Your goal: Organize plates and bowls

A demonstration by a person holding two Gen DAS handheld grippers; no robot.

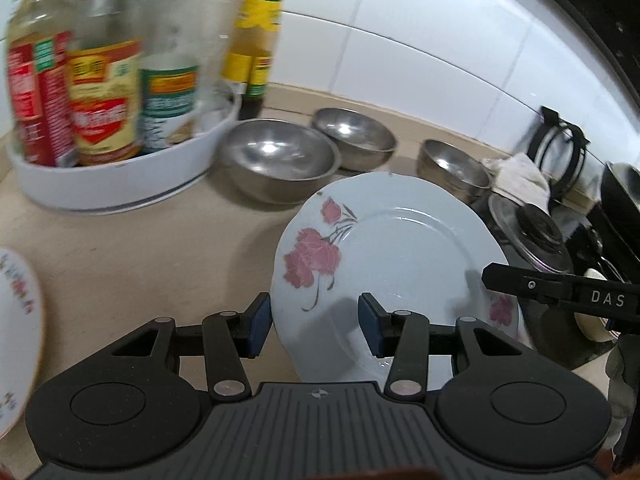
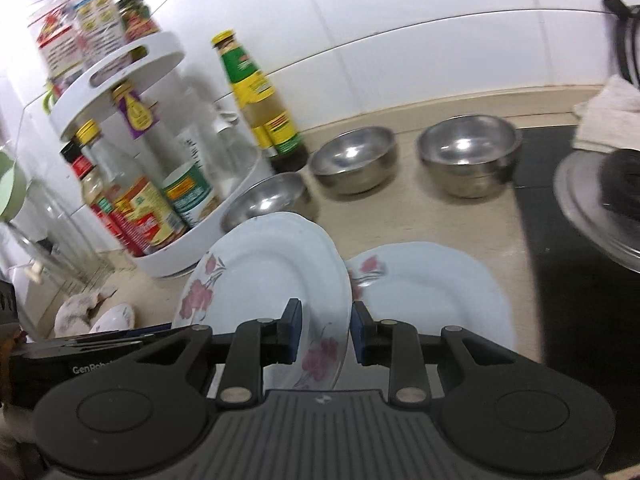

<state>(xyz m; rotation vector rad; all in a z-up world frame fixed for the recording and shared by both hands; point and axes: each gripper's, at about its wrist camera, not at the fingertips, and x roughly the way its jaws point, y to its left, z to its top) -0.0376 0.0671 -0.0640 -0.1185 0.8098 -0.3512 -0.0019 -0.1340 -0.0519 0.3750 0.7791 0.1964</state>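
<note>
A pale blue plate with pink flowers (image 1: 400, 256) hangs tilted above the counter. My left gripper (image 1: 314, 328) is shut on its near rim, one pad under the edge and one on the face. From the right, one of my right gripper's fingers (image 1: 536, 286) reaches the plate's far rim. In the right wrist view the same plate (image 2: 272, 272) stands almost edge-on, and my right gripper (image 2: 326, 332) is shut on its rim. A second flowered plate (image 2: 432, 292) lies flat just right of it. Three steel bowls (image 1: 276, 160) (image 1: 354, 136) (image 1: 452, 168) sit behind.
A white two-tier rack (image 2: 168, 256) full of sauce bottles stands at the left, with a tall bottle (image 2: 260, 100) beside it. A glass pot lid (image 2: 592, 208) and a cloth (image 2: 604, 116) are on the black stove (image 2: 560, 300) at the right. Another patterned plate (image 1: 16, 320) lies at the left edge.
</note>
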